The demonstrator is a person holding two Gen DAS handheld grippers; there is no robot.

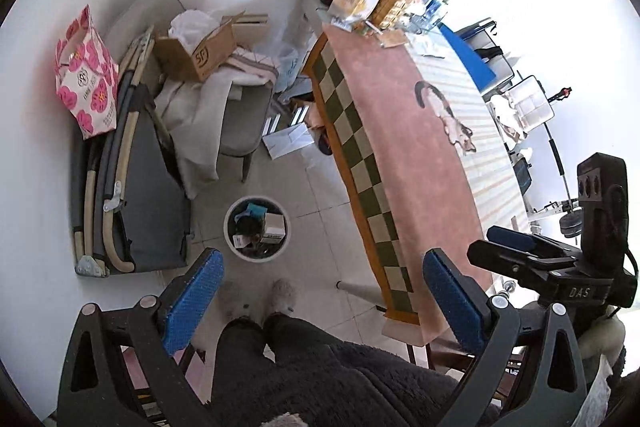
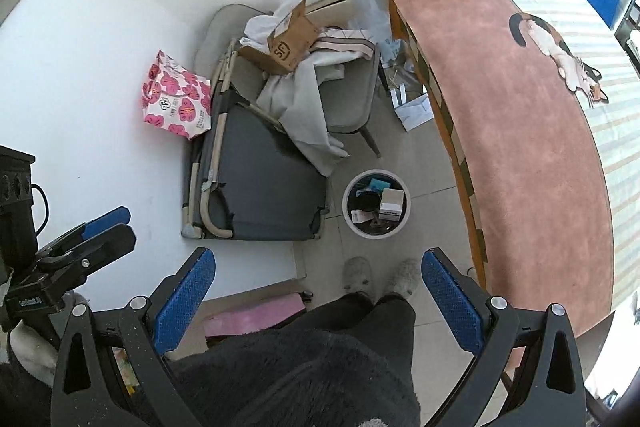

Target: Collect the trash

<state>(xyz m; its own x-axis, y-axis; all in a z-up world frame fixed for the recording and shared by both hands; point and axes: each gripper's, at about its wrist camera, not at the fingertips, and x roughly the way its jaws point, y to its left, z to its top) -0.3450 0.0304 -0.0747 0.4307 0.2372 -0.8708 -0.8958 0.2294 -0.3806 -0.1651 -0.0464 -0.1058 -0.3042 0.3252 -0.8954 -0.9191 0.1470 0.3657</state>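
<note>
Holding: nothing; both grippers gape wide over the floor.
Left gripper (image 1: 320, 291): empty.
Right gripper (image 2: 318, 291): empty.
Bin (image 2: 350, 193): filled with trash.

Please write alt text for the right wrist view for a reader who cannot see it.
The open right gripper hangs empty above a person's slippered feet, facing a white bin of trash on the tiled floor. A pink-covered table runs along the right; a cluttered chair stands behind.
</note>
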